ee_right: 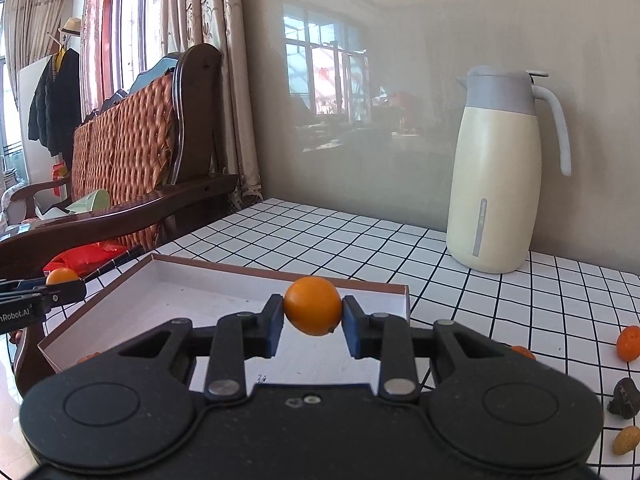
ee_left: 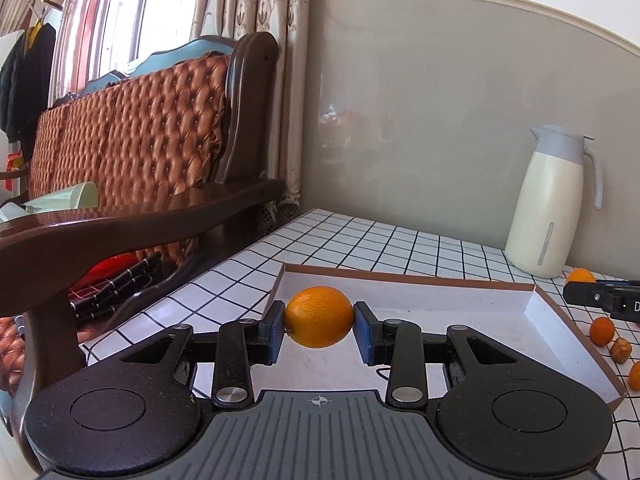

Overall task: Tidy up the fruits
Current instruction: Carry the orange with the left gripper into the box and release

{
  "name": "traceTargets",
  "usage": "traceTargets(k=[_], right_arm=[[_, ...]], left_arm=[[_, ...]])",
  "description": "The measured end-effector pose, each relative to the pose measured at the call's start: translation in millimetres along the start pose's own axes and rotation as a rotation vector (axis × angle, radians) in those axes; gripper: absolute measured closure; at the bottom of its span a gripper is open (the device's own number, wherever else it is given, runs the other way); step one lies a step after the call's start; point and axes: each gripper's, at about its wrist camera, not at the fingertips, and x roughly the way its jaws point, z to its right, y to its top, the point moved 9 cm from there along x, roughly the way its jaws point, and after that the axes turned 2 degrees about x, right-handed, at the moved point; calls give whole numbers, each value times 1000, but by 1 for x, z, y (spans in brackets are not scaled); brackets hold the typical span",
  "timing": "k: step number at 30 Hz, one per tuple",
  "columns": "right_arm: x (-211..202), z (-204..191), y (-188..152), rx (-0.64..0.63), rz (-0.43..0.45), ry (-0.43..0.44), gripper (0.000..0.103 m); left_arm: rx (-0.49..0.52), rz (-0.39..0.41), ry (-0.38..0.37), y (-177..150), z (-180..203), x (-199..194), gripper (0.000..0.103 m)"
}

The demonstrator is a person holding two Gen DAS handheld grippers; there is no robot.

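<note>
Fingers (ee_left: 276, 330) of the left gripper (ee_left: 319, 326) are closed most of the way onto an orange (ee_left: 319, 316), their blue pads pressing its two sides, and the fruit hangs above the near left part of a shallow white box (ee_left: 552, 320) with a brown rim. On the right gripper (ee_right: 313, 318) the fingers (ee_right: 352, 330) pinch a smaller orange (ee_right: 313, 306) in the same way, held over the box (ee_right: 402, 300) near its far right corner.

Beyond and below both pairs of fingers lies the surface (ee_left: 360, 240), white with a black grid. To the right of the right fingers more small fruits lie loose on it: an orange one (ee_right: 629, 343), a dark lumpy one (ee_right: 625, 398) and a yellowish one (ee_right: 626, 440). Further back on the right stands a cream jug (ee_right: 496, 184) with a grey lid and handle, against a glossy grey wall panel (ee_right: 360, 100) that mirrors a window.

Left of the fingers a dark wooden sofa (ee_right: 132, 152) with a quilted orange-brown back stands under curtained windows (ee_left: 248, 0), and dark coats (ee_right: 56, 116) and a straw hat (ee_right: 70, 26) hang further left.

Lettering on the left gripper's side, seen at the left edge of the right view, reads "nRobot.AI" (ee_right: 14, 315), cut off at its start
</note>
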Motion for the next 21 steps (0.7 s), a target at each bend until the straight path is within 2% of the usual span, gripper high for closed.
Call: traceTargets(k=[21], right_arm=[[51, 5, 12, -1, -91, 15, 80]], left_arm=[[9, -50, 24, 4, 2, 44, 66]])
